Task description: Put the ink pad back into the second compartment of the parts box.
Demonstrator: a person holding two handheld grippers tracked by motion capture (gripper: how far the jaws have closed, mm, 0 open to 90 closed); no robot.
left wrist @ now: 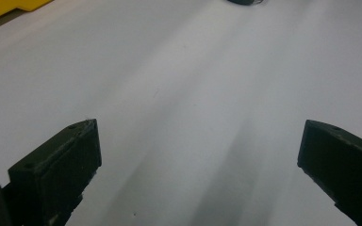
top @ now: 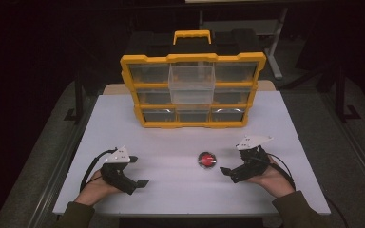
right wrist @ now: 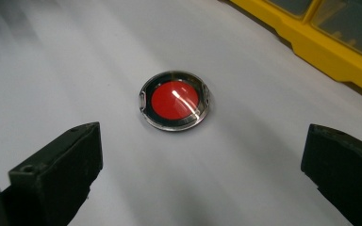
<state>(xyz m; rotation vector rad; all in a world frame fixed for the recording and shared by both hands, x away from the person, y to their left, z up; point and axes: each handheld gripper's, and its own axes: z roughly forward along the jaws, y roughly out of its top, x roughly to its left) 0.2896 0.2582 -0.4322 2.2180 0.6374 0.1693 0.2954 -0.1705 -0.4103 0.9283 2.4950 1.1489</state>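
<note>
Red disc (right wrist: 175, 100) just ahead of the right gripper (right wrist: 200, 155), jaws wide.
Left gripper (left wrist: 198, 155) (also wide) faces bare table (left wrist: 179, 84).

A white table (top: 123, 123) carries the things. A yellow organiser (top: 192, 90) stands at its far edge. A red round disc (top: 206, 159) lies nearer its near edge

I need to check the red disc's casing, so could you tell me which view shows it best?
The right gripper view: the red disc lies close, its clear rim sharp. The high view shows it small on the table; the left gripper view gives no clear sight of it.
</note>
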